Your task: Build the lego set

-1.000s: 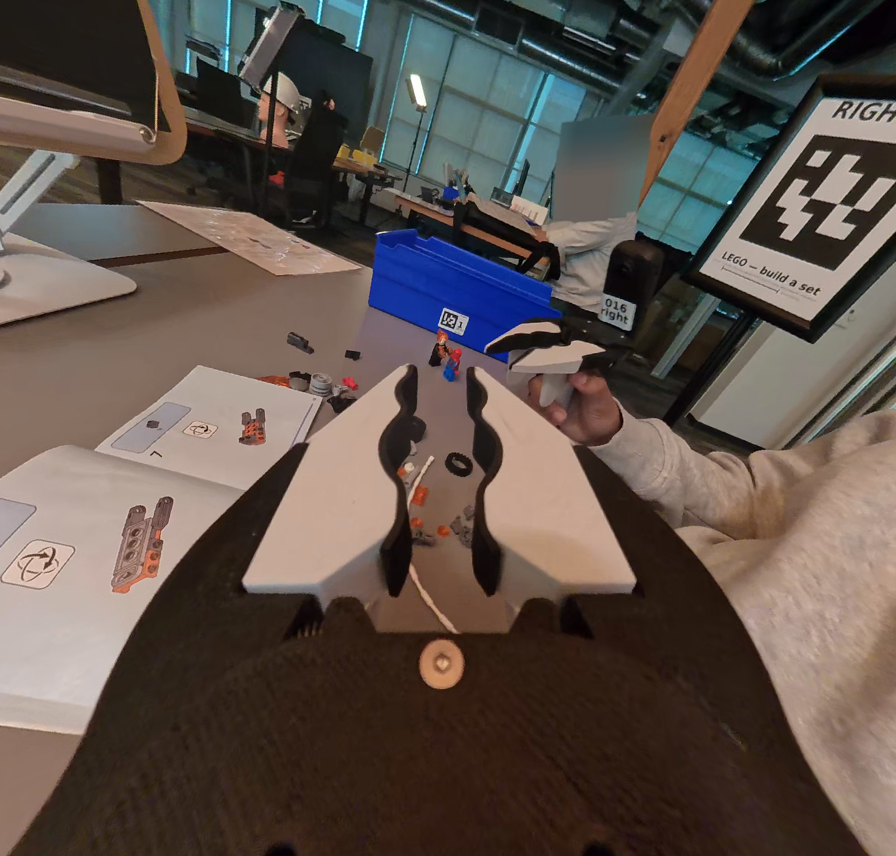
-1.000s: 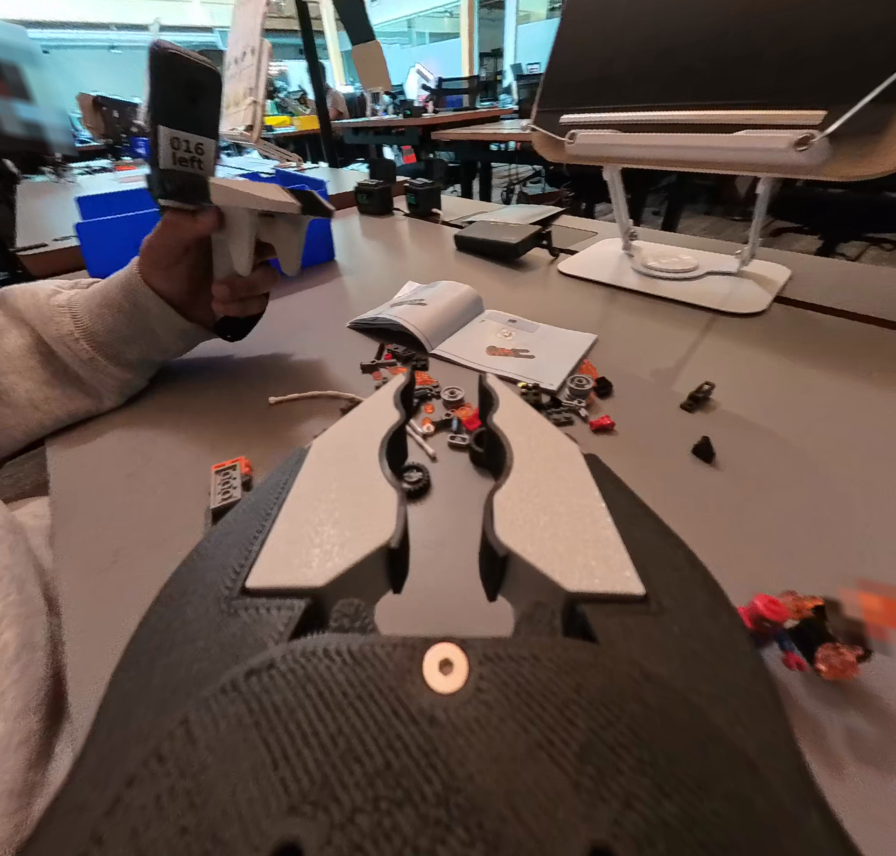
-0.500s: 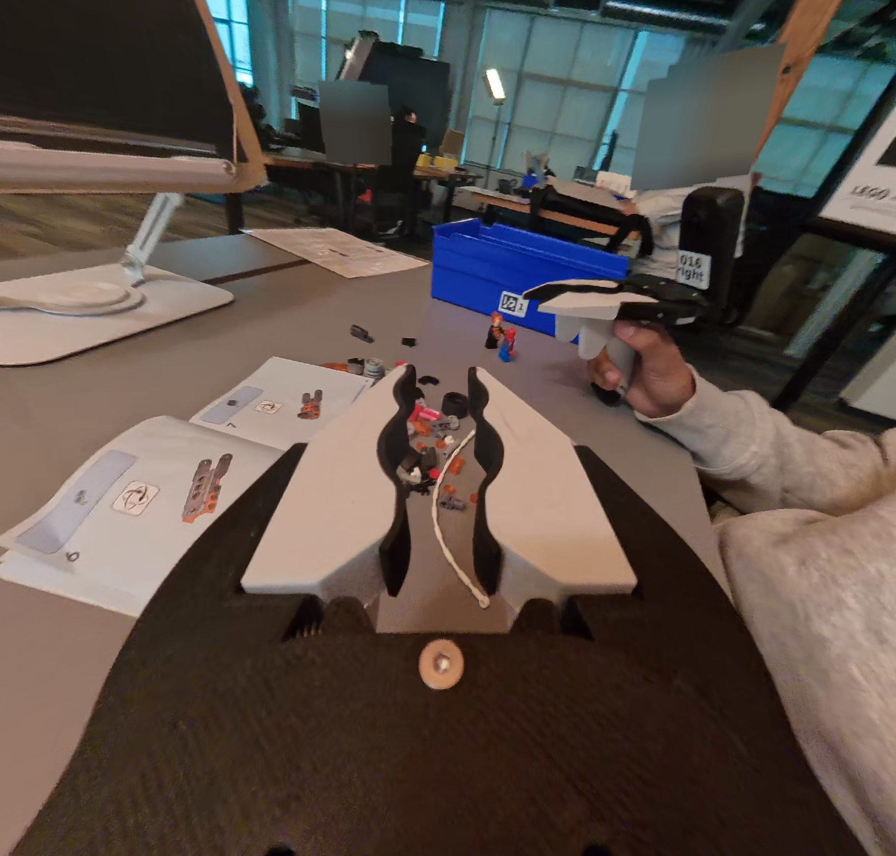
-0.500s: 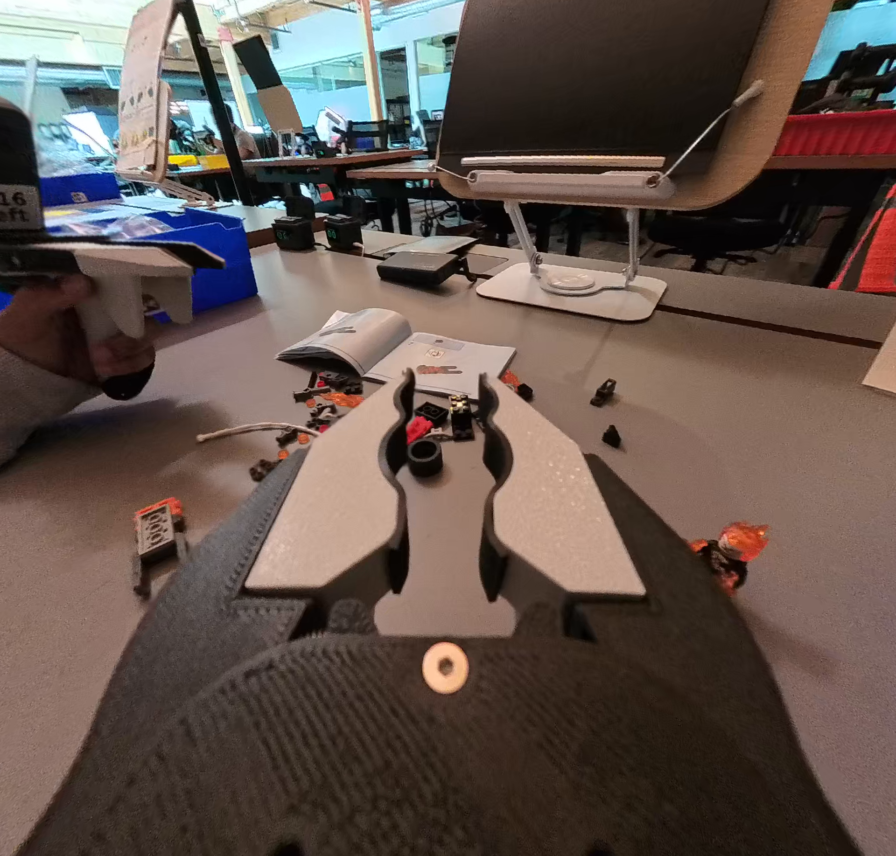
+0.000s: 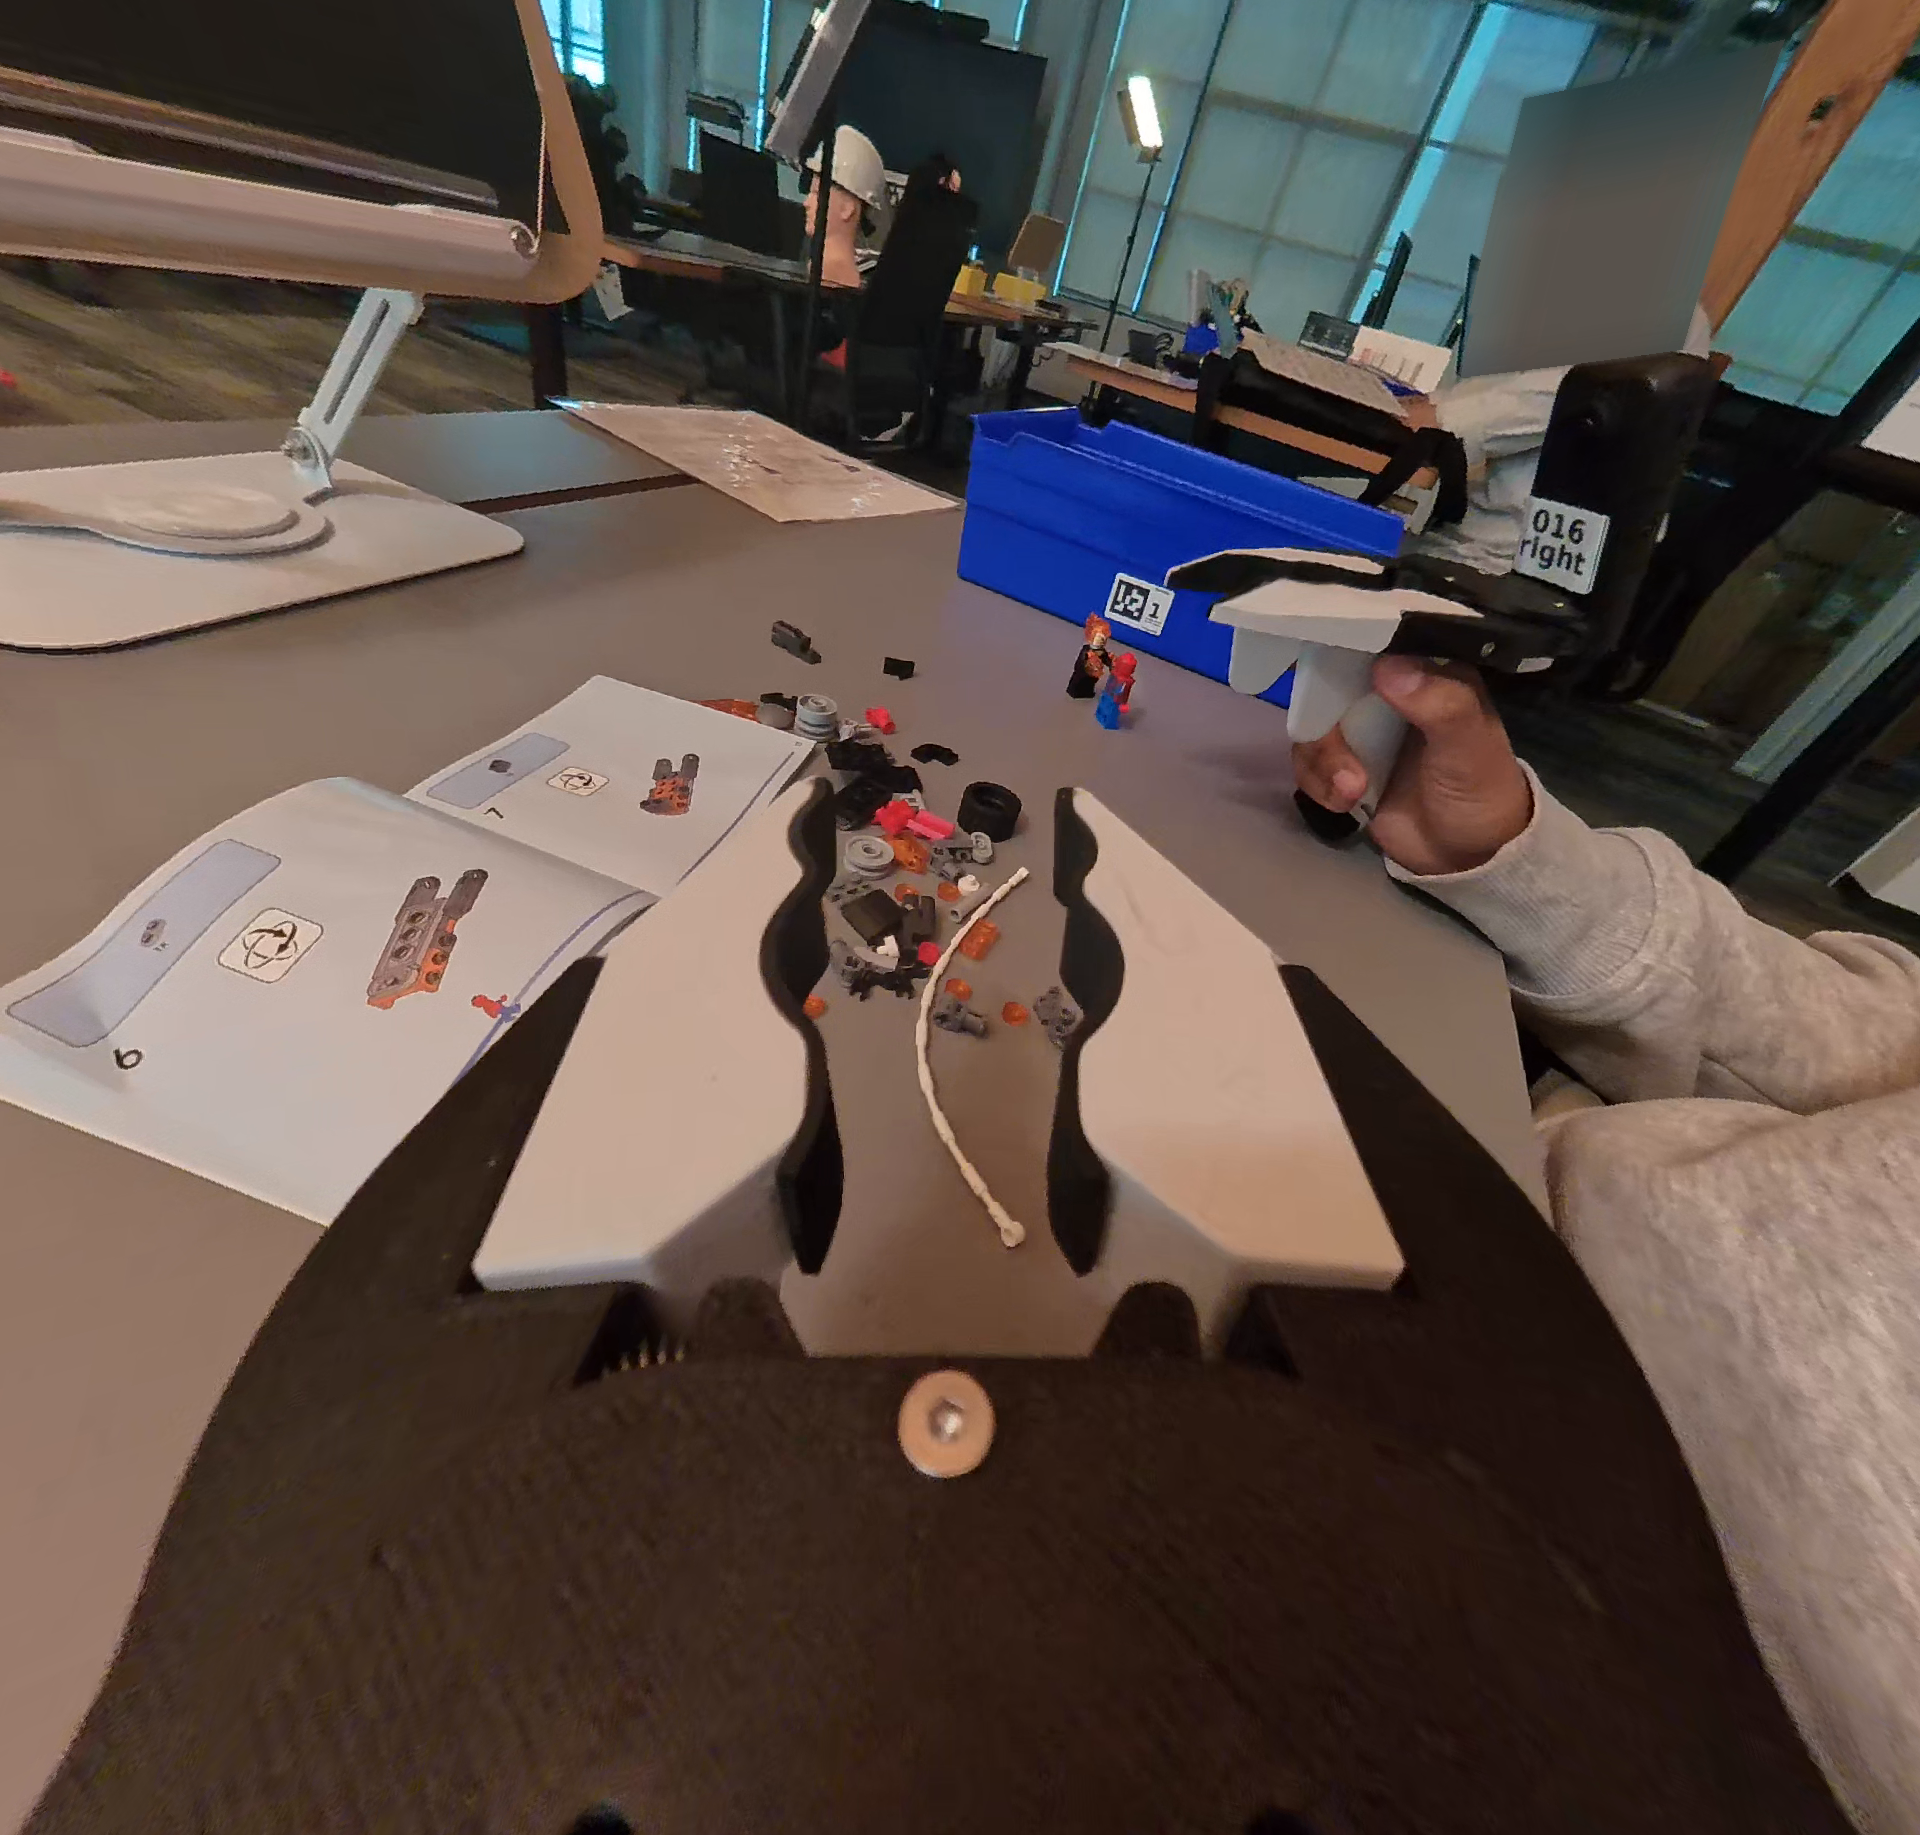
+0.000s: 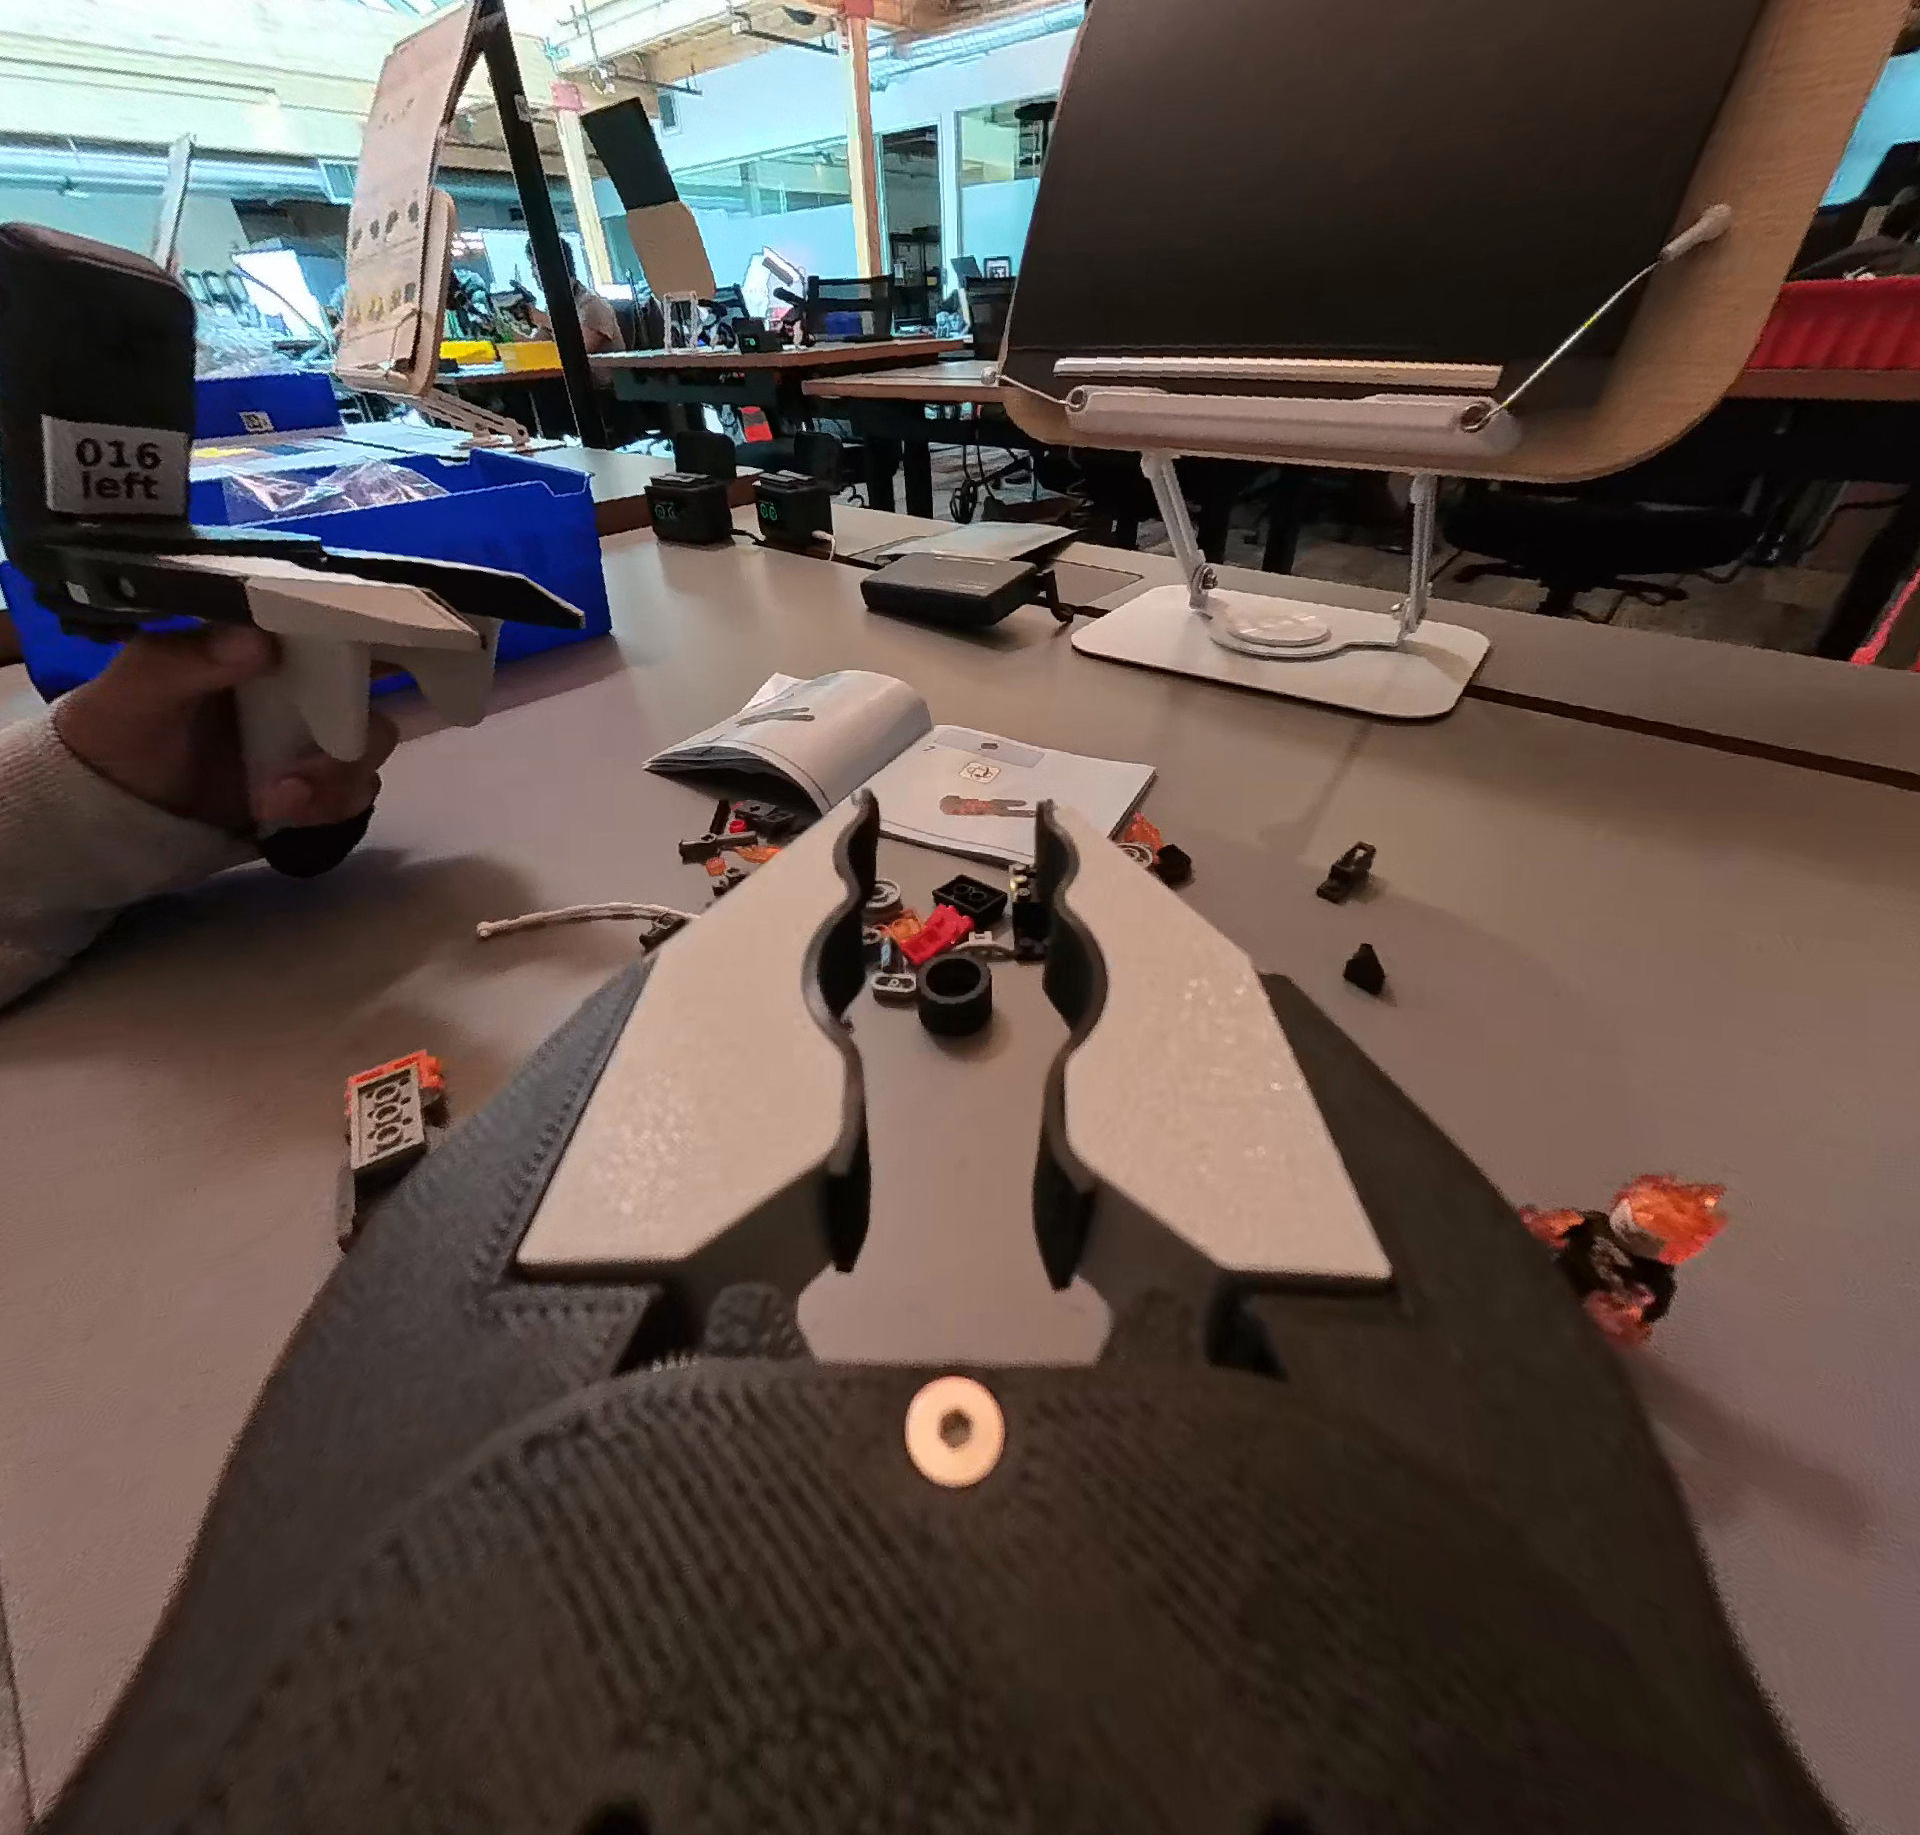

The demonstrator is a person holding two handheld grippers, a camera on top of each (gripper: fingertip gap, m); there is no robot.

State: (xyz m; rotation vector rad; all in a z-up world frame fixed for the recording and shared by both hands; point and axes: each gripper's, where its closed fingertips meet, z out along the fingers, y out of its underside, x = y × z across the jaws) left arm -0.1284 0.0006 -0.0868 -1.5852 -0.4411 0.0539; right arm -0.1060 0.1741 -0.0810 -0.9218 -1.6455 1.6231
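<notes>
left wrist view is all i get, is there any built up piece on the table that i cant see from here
Observer: Yes. A grey and orange assembled piece lies flat on the table, apart from the pile of loose parts, low at the left of the right wrist view.
Operator: is the other tool holding anything
Observer: No. The right gripper has its fingers open and empty; the black tyre shows between them on the table.
Operator: anything farther out
Observer: A flat black box lies beyond the booklet, beside the stand's white base.
</notes>
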